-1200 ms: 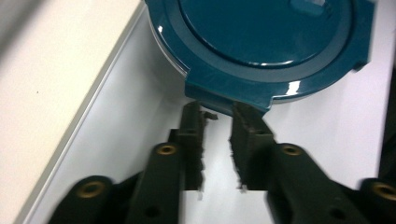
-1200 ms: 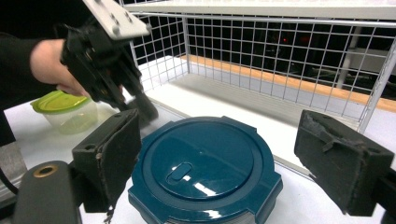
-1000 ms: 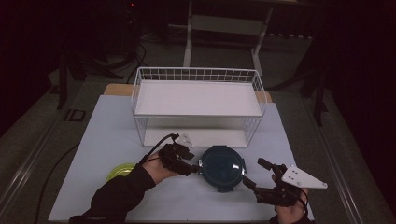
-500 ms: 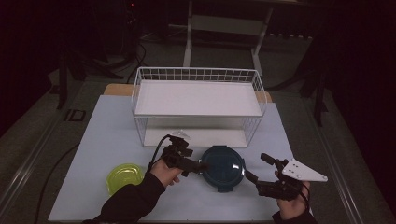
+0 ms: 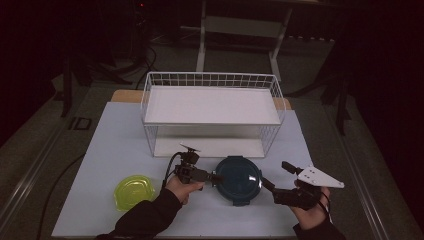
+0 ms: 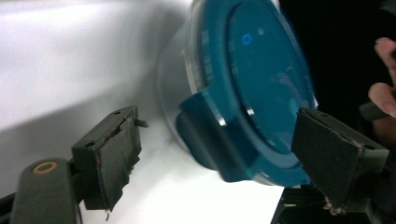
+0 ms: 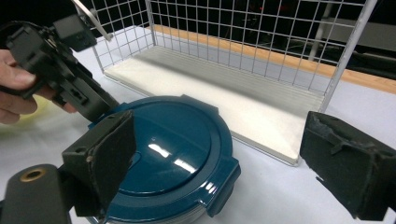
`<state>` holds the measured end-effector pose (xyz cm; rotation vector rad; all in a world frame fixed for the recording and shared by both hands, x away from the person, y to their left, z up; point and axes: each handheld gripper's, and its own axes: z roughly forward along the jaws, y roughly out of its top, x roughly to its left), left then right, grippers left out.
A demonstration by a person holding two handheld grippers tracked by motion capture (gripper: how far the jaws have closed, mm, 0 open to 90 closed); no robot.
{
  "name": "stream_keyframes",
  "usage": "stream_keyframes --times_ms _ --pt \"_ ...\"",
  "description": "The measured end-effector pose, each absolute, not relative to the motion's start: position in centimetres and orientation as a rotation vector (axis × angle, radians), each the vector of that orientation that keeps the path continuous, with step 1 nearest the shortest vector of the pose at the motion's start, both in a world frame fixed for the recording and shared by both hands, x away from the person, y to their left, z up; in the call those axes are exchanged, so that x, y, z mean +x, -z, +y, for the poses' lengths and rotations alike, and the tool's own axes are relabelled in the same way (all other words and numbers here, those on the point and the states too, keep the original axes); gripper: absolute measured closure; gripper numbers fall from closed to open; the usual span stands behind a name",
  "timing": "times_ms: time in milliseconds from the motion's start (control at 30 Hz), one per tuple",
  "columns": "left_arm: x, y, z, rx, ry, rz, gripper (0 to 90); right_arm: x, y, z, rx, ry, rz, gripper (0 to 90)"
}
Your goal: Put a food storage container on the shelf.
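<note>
Working the latches of the round teal container [image 5: 238,180], which sits on the counter [image 5: 120,145] at 6 o'clock from the wire rack [image 5: 212,112]. Left claw [image 5: 216,178], jaws just closing but apart, straddles the 9 o'clock tab; next it must press it. Right claw [image 5: 267,184] gapes at 3 o'clock. Yellow lid [image 5: 132,191] lies clear at 9 o'clock.

White table [image 5: 110,150], wire rack [image 5: 212,95], blue container [image 5: 239,180], yellow lid [image 5: 132,191]

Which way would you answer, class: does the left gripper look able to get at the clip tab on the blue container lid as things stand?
Probably yes. The left gripper has its jaws open with the lid's tab of the blue container between them, apparently untouched, and nothing blocks it.
</note>
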<state>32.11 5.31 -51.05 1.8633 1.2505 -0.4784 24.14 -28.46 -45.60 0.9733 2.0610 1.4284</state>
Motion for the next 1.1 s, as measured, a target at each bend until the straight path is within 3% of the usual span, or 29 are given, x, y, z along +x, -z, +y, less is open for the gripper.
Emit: stream_keyframes --times_ms 100,200,467,633,1100 --pt "32.3 51.7 5.6 1.809 0.539 1.275 24.3 24.1 45.7 -28.3 0.979 -1.430 2.073 10.4" --pt "32.6 52.3 5.9 1.765 0.589 1.307 37.3 24.2 45.8 -28.3 0.986 -1.424 2.079 10.4" --pt "32.8 53.1 6.3 1.682 0.712 1.305 49.8 24.3 45.9 -28.4 1.003 -1.413 2.097 12.2" --pt "32.7 52.8 6.3 1.719 0.669 1.262 51.6 24.6 46.3 -28.6 1.043 -1.396 2.138 14.5" --pt "31.8 51.7 6.0 1.814 0.578 1.132 53.4 27.3 48.9 -30.3 1.436 -1.460 2.330 31.8"
